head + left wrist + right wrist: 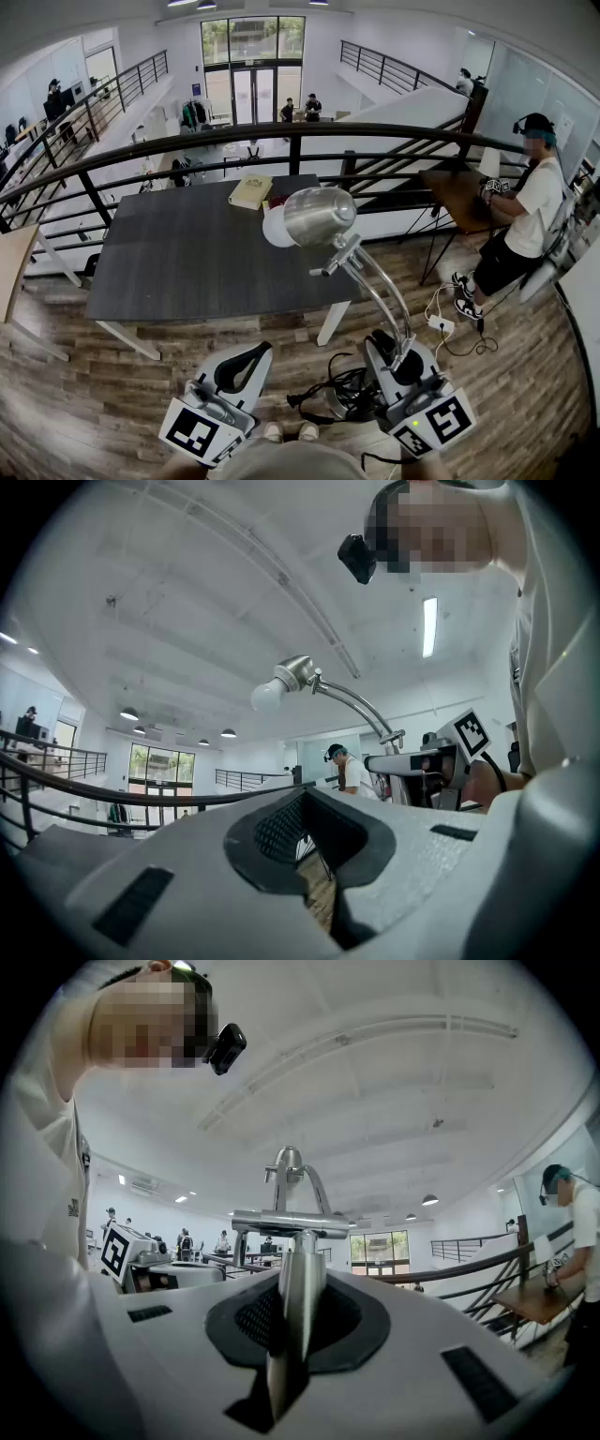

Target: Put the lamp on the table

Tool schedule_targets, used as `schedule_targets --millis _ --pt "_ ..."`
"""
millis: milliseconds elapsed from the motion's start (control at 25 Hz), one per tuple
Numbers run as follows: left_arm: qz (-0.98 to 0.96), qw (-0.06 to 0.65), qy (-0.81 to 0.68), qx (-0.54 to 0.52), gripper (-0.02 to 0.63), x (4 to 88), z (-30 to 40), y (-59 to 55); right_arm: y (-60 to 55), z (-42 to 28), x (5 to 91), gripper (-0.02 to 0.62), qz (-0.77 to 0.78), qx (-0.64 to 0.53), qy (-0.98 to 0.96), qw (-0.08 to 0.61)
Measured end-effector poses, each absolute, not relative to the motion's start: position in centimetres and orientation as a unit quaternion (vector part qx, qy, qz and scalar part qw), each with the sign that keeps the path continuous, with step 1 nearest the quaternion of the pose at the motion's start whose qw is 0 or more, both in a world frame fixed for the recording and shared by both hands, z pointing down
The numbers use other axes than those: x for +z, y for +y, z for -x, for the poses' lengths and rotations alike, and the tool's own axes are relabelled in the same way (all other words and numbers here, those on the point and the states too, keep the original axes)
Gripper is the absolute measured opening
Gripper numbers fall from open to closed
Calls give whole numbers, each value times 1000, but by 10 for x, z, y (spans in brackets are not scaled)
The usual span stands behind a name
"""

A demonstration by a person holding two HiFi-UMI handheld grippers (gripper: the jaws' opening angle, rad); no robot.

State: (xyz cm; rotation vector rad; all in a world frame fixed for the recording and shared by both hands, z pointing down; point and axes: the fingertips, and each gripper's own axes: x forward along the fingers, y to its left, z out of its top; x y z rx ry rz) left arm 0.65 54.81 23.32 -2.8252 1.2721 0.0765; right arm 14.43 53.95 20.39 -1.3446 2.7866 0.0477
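Note:
A silver desk lamp (319, 216) with a white bulb hangs in the air, its shade over the front edge of the dark grey table (187, 262). Its curved stem (380, 295) runs down into my right gripper (405, 361), which is shut on the stem's lower end. In the right gripper view the metal stem (300, 1288) stands clamped between the jaws of the right gripper (298, 1312). My left gripper (246, 361) is held low in front of the table, shut and empty. From the left gripper (314, 855) the lamp (295, 674) shows up and to the right.
A yellow book (250, 191) lies at the table's far edge, next to the black railing (281, 141). A person (525, 216) sits at a brown desk on the right. A power strip (441, 325) and black cables (337, 389) lie on the wooden floor near the table leg.

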Motion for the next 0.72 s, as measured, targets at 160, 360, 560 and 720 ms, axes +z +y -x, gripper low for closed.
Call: schedule_targets --millis 160,360,560,720 --pt "912 15 409 20 5 236 -8 542 534 -144 205 46 434 12 901 25" --pt "913 9 407 18 5 241 -12 537 529 -147 209 46 436 9 899 24" --pt "914 4 405 13 5 246 -16 535 527 -147 214 46 432 3 901 23" --pt "913 3 407 11 5 247 -17 537 529 -150 215 46 434 -1 901 25"
